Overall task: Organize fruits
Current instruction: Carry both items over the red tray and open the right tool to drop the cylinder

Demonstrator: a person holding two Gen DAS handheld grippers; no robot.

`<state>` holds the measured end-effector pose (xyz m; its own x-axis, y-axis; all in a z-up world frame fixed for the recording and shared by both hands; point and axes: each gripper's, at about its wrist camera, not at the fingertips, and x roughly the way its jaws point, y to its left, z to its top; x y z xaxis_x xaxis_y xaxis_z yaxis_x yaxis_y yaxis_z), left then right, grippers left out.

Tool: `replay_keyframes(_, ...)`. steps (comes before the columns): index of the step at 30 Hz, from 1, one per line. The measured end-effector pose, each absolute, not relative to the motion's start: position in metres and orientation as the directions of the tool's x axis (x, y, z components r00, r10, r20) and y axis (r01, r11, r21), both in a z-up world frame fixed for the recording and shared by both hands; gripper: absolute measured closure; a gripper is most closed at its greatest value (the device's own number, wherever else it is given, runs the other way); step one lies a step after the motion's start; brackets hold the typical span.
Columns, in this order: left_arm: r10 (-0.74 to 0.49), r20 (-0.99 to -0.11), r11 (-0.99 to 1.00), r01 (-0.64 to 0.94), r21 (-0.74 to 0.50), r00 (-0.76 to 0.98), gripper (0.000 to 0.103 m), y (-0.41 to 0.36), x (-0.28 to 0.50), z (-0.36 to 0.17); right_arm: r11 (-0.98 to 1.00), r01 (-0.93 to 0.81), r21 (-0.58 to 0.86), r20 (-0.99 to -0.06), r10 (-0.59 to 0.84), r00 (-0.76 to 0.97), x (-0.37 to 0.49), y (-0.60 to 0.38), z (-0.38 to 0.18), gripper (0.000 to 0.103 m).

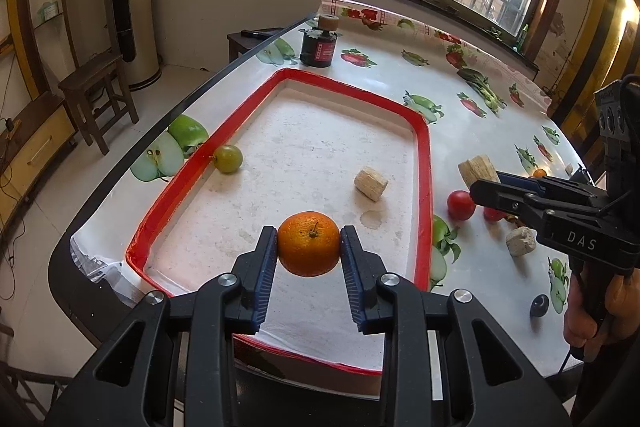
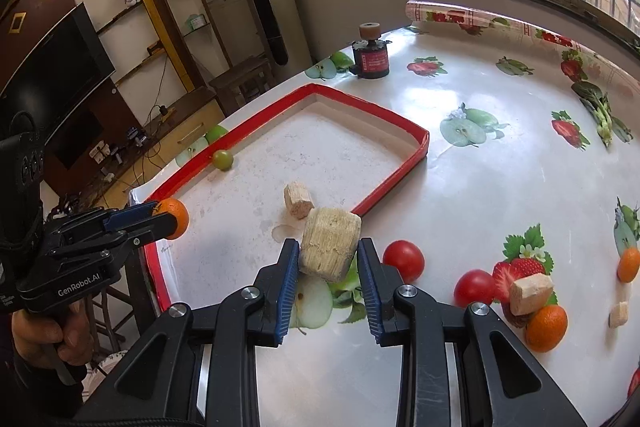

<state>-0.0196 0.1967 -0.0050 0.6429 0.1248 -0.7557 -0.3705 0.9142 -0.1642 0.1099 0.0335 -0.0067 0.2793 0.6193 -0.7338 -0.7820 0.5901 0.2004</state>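
Note:
My left gripper (image 1: 308, 233) is shut on an orange (image 1: 308, 247), held over the near part of the red-rimmed white tray (image 1: 422, 163). A green round fruit (image 1: 228, 158) lies against the tray's left rim, and a beige fibrous chunk (image 1: 371, 183) lies inside it. My right gripper (image 2: 329, 245) is shut on a bigger beige chunk (image 2: 330, 243), just outside the tray's (image 2: 372, 109) near right rim. In the right wrist view the left gripper (image 2: 162, 215) and its orange (image 2: 176, 219) show at the left. The right gripper (image 1: 486, 183) shows at the right in the left wrist view.
On the fruit-print tablecloth right of the tray lie two red tomatoes (image 2: 403, 259) (image 2: 474, 287), two oranges (image 2: 546, 323) (image 2: 628, 265) and beige chunks (image 2: 530, 293) (image 2: 618, 314). A black jar (image 2: 370, 57) stands beyond the tray. A small dark round object (image 1: 539, 305) lies near the person's hand (image 1: 588, 311).

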Motion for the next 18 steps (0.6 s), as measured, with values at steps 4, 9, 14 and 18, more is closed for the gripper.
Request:
replay_keyframes(4,0.116,-0.764,0.905,-0.385,-0.182,0.634,0.074,0.206,-0.014,-0.011,0.577,-0.791,0.204,-0.736,0.623,0.265,0.123,0.057,-0.007,0.073)
replay_keyframes(9,0.12,-0.769,0.899,-0.397,-0.184,0.628,0.074,0.213,-0.005,-0.015,0.573,-0.795,0.2,-0.753,0.609,0.249,0.142,0.088,-0.015,0.073)
replay_keyframes(14,0.121,-0.779,0.893,-0.411,-0.186,0.615,0.074,0.223,0.008,-0.021,0.586,-0.786,0.198,-0.779,0.581,0.237,0.161,0.109,-0.034,0.073)
replay_keyframes(18,0.124,-0.792,0.889,-0.422,-0.179,0.598,0.074,0.227,0.018,-0.029,0.595,-0.78,0.193,-0.795,0.561,0.232,0.171,0.118,-0.044,0.073)
